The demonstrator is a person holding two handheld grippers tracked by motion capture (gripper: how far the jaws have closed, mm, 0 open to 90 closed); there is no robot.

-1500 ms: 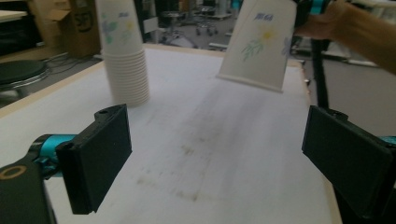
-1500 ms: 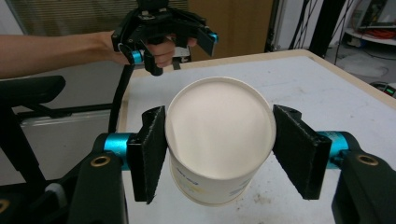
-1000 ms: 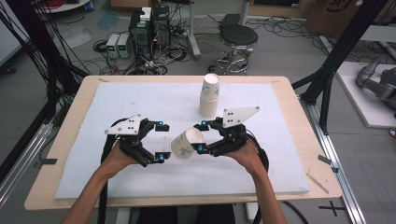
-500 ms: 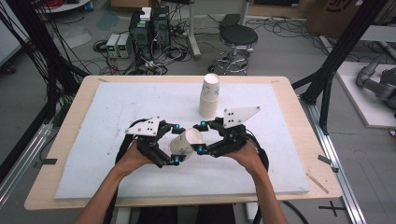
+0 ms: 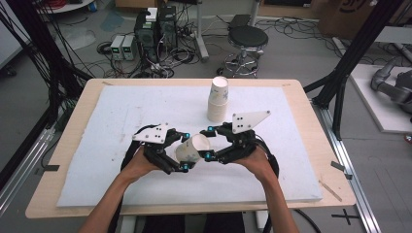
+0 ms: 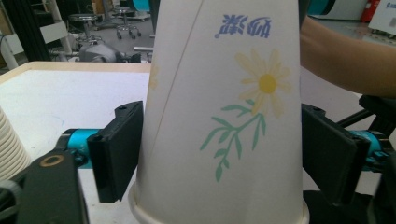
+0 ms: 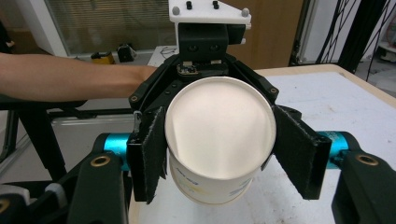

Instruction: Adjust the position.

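Held a paper cup (image 5: 193, 148) on its side above the white mat (image 5: 121, 121) on the desk (image 5: 77, 102), between two handheld grippers. Right gripper (image 5: 209, 143) clamped on the cup near its open mouth, jaws pressed against both sides, probably to keep it steady. Left gripper (image 5: 184, 152) brought in from the opposite end, jaws just narrowed around the flower-printed wall near the base: left jaw touching or nearly so, right jaw apparently touching too, though firm pressure could not be told. Looked like a hand-over, or a pull to separate nested cups. Stack of cups (image 5: 218, 99) stood upright farther back, well apart, likely as the supply.
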